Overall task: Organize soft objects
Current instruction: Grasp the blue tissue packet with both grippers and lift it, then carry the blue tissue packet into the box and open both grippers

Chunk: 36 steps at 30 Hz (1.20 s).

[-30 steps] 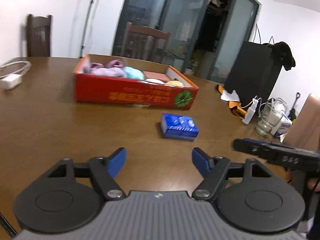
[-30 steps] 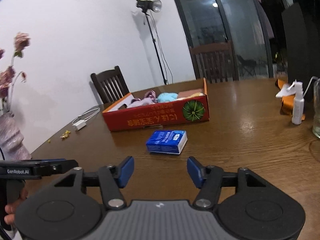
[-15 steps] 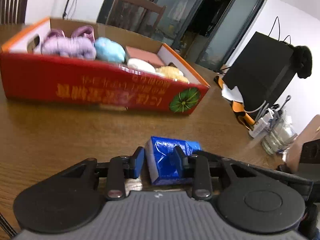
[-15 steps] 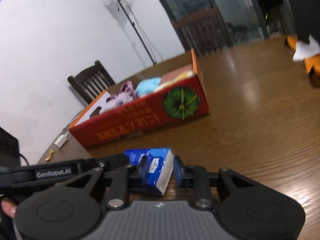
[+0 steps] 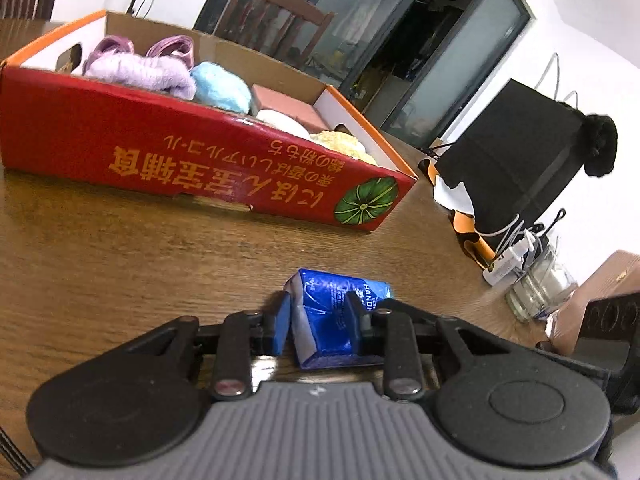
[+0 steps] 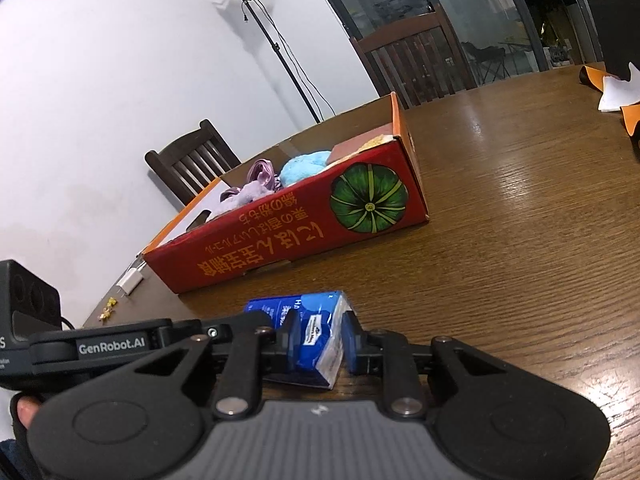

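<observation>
The blue tissue pack (image 5: pixel 334 320) lies on the brown counter (image 5: pixel 120 264), just in front of the red box (image 5: pixel 208 160). Both tools have it at once, one at each end. The left hand-held gripper (image 5: pixel 320 320) has its two fingers squeezed onto the pack's sides. The right hand-held gripper (image 6: pixel 320 340) is squeezed onto it too. I think two grips are used because the pack is squishy and could slip. The box is open on top, and a purple fluffy toy (image 5: pixel 140 72), a blue puff (image 5: pixel 220 86) and a yellow puff (image 5: pixel 340 144) sit inside. The pack likely goes in there next.
</observation>
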Tool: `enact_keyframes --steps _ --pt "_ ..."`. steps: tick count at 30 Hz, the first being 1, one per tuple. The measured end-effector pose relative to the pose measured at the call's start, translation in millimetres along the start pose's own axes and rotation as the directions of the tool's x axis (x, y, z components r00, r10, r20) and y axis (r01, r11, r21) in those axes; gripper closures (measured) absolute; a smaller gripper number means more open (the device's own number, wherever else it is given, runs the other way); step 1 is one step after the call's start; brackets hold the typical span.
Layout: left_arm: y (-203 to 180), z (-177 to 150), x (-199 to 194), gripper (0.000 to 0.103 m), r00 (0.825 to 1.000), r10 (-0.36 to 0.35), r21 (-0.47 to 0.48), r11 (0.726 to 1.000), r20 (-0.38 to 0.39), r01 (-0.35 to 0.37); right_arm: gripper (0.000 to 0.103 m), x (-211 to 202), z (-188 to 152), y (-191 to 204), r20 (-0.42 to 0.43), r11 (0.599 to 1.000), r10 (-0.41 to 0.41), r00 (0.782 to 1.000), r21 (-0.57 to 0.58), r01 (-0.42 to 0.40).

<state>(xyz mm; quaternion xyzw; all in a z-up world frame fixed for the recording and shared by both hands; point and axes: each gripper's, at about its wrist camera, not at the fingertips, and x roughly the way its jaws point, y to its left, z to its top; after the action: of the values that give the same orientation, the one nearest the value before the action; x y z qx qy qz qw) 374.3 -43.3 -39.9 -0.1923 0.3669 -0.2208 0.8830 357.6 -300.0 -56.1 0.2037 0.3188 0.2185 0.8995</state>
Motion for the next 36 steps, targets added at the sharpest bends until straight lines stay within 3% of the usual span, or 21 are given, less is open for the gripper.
enact_keyframes --steps 4,11,19,23,28,32,36 --pt "-21 -21 -35 0.075 0.999 0.021 0.029 0.999 0.039 -0.023 0.085 -29 -12 23 0.011 0.999 -0.023 1.0 -0.048 0.024" --pt "-41 -86 -108 0.075 0.997 0.005 -0.027 1.0 0.082 -0.003 0.085 -101 -53 67 0.053 0.994 -0.014 0.998 -0.111 0.02" --pt "-50 -80 -138 0.075 0.988 -0.02 -0.005 1.0 0.156 0.021 0.085 -129 -55 91 0.104 0.988 0.008 0.995 -0.153 0.008" --pt "-55 -41 -130 0.074 0.982 -0.033 0.049 0.998 0.188 0.024 0.085 -122 -28 101 0.138 0.979 -0.013 0.99 -0.2 0.041" --pt "-41 55 -97 0.074 0.975 -0.099 0.057 0.994 0.198 0.089 0.085 -87 48 113 0.195 0.961 -0.033 0.98 -0.265 0.085" --pt "-5 124 -43 0.074 0.979 -0.119 -0.007 0.993 0.168 0.122 0.085 -19 119 105 0.159 0.957 -0.071 0.985 -0.266 0.112" --pt "41 169 16 0.074 0.994 -0.07 -0.104 0.991 0.086 0.078 0.085 65 164 90 0.076 0.961 -0.126 0.989 -0.238 0.141"
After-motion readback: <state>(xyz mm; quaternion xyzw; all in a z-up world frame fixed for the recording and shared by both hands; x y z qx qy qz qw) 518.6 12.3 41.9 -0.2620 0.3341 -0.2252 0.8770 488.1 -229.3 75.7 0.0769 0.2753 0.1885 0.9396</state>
